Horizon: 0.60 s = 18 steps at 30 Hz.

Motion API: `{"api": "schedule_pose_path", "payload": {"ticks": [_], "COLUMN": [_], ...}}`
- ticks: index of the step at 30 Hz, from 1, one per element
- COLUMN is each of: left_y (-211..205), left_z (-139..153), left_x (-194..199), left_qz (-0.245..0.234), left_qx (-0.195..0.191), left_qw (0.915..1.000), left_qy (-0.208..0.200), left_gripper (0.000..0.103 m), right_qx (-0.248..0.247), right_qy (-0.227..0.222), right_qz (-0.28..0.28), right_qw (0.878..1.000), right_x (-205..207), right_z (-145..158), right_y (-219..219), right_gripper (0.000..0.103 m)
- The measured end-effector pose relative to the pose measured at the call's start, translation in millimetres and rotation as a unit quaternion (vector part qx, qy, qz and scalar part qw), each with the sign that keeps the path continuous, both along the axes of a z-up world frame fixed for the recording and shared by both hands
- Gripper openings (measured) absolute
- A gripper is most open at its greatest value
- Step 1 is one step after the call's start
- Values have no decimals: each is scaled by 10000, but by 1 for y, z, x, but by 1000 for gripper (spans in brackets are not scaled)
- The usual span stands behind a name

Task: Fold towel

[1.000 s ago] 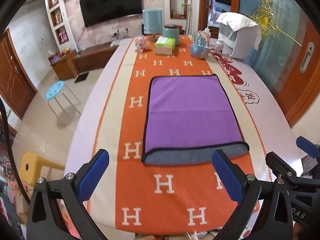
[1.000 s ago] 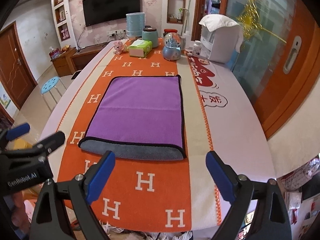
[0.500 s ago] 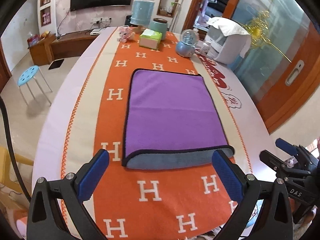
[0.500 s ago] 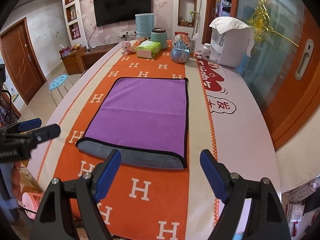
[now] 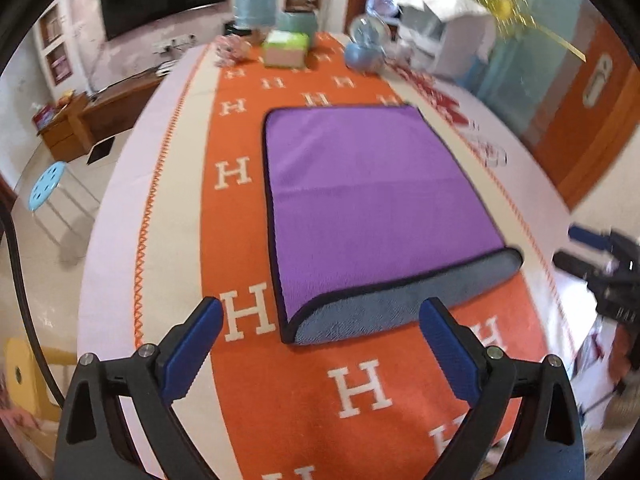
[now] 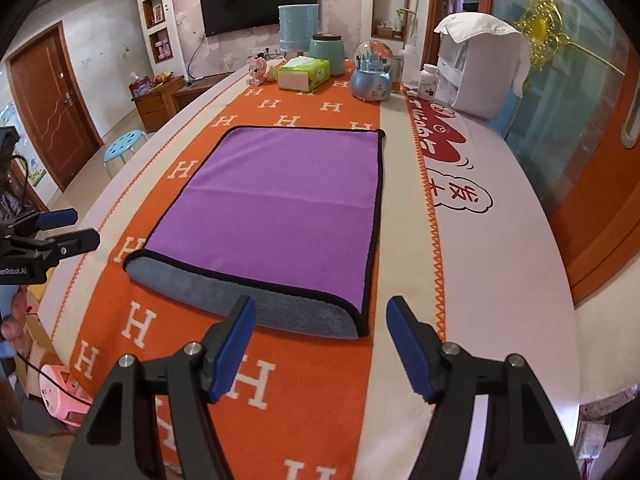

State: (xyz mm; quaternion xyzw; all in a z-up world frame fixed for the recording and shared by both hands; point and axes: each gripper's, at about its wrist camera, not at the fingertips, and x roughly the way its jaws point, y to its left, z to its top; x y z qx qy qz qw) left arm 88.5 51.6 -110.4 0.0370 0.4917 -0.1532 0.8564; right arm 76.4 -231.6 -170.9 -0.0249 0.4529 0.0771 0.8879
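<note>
Lying flat on the orange runner (image 6: 304,392) with its white H letters, the towel (image 6: 280,208) is a purple rectangle edged in black piping, already doubled over once: the rounded fold faces the near end of the table (image 6: 500,264), where the grey underside (image 6: 248,296) curls up and shows as a thick band below the purple top layer. A faint crease runs across the purple face about halfway along. In the left wrist view the same towel (image 5: 372,192) sits a little askew to the camera, its grey fold (image 5: 400,304) running between the two blue pads, and much of that picture is smeared by motion. The left gripper (image 5: 320,344) has its fingers spread wide with nothing between them, above the runner just short of the towel's near left corner. The right gripper (image 6: 320,344) is likewise spread and empty, its pads framing the towel's near right corner from above without touching it. At the far end of the table stand a green and pink tissue box (image 6: 304,74) with a tissue poking from its slot, a teal lidded jar (image 6: 327,53), a pale blue bucket-shaped container (image 6: 298,26) whose contents cannot be seen, a snow globe (image 6: 372,70) with a castle inside, and a small white bottle (image 6: 429,81).
</note>
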Motion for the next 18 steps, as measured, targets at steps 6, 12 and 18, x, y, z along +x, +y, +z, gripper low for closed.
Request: {"api": "schedule_pose_path", "payload": {"ticks": [6, 12, 18], "left_y": [-14, -15, -15], "left_z": [-21, -35, -48], "left_x": [7, 17, 30], "left_qz": [-554, -821, -923], "left_qx": [353, 269, 172], "left_qw": [9978, 9962, 9951], "left_qy": [-9, 113, 322], "left_gripper": [98, 91, 86], "right_qx": [-42, 8, 14], "right_qy": [209, 308, 426], "right_qz": [168, 406, 597], "right_qw": [9996, 9987, 9973], "right_x": [12, 21, 32], "right_z": [-25, -39, -50], "right_y": [-11, -12, -14], "right_gripper": [62, 59, 56]}}
